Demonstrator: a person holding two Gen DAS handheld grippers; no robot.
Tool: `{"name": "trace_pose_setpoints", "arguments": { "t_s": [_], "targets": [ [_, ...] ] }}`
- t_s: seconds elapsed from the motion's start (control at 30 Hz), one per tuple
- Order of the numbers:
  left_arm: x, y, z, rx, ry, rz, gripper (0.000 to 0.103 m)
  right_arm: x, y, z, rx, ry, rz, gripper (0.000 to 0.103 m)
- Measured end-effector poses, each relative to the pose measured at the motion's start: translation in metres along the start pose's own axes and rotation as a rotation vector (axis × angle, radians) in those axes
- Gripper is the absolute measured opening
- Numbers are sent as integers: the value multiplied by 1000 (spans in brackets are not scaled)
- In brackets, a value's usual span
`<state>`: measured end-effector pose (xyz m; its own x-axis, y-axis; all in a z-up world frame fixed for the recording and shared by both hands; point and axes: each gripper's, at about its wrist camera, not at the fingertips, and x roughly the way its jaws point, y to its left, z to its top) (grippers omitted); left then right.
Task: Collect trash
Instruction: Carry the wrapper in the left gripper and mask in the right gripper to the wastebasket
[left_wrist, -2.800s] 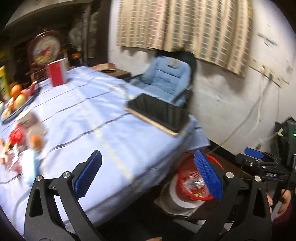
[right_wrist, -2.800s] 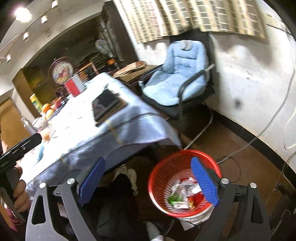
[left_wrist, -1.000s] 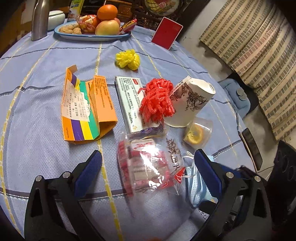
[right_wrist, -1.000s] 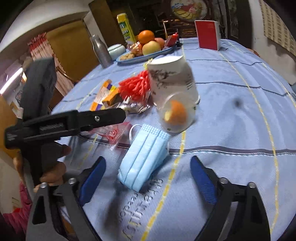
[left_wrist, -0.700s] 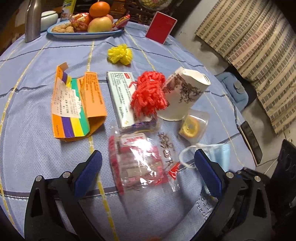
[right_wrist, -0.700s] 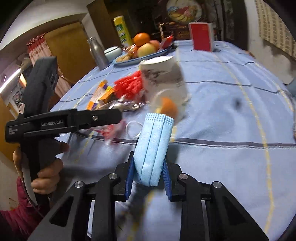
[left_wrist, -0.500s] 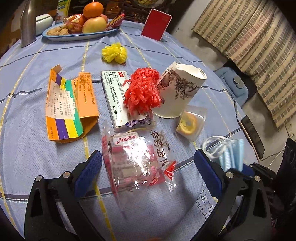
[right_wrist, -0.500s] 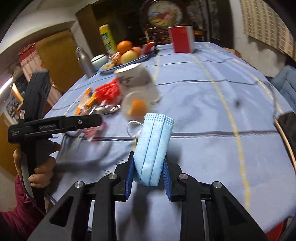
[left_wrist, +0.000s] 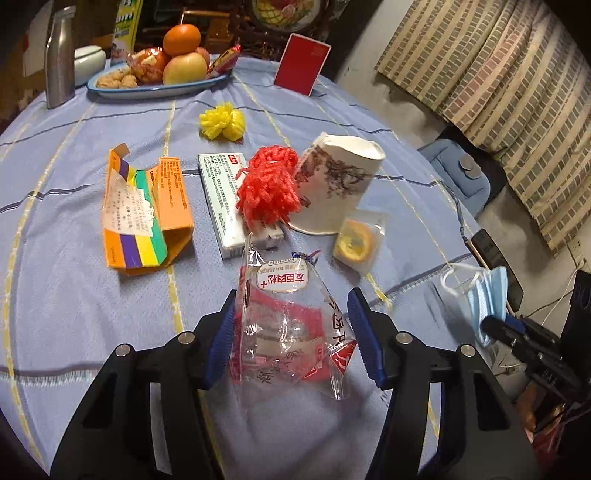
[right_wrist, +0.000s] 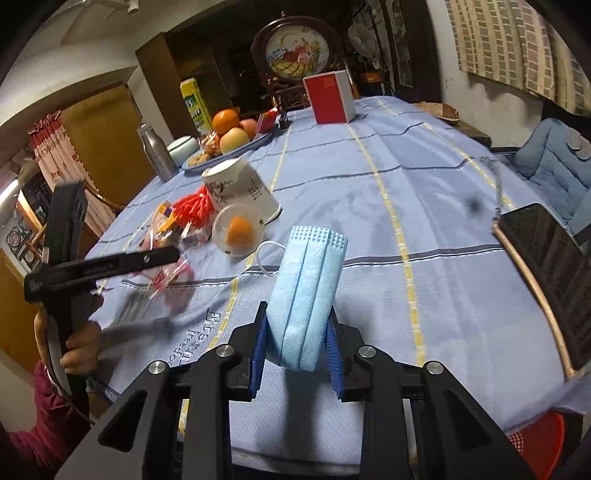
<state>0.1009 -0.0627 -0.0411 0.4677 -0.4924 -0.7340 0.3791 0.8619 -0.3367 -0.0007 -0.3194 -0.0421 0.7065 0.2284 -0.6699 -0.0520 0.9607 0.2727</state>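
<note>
Face mask (right_wrist: 306, 295) clamped between right fingers (right_wrist: 258, 347)

We see a pale blue tabletop (left_wrist: 332, 122) with yellow and dark stripes, a light blue mask (right_wrist: 306, 295), a red mesh bundle (left_wrist: 267, 190), a yellow one (left_wrist: 221, 121), and an orange carton (left_wrist: 142, 218) banded purple, yellow, green.

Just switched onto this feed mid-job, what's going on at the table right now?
A person is clearing trash off the blue tablecloth with two handheld grippers. The right gripper is shut on a folded blue face mask, lifted off the cloth. The left gripper has just been closing around a clear plastic wrapper, which sits between its pads. The paper cup, cartons and red netting remain.
</note>
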Motion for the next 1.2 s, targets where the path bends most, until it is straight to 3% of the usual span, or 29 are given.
{"name": "trace_pose_setpoints", "arguments": {
  "t_s": [0.27, 0.67, 0.97, 1.2],
  "targets": [
    [-25, -36, -8, 51, -58, -14, 58, -35, -20, -10, 30, -64, -12, 29],
    [-33, -113, -19, 155, -74, -72, 58, -104, -72, -44, 114, -166, -80, 29],
    [-19, -183, -32, 255, -42, -138, 58, -164, -139, -94, 235, -218, -220, 30],
    [1, -234, -43, 347, 10, -173, 58, -168, -204, -151, 381, -159, -303, 31]
  ]
}}
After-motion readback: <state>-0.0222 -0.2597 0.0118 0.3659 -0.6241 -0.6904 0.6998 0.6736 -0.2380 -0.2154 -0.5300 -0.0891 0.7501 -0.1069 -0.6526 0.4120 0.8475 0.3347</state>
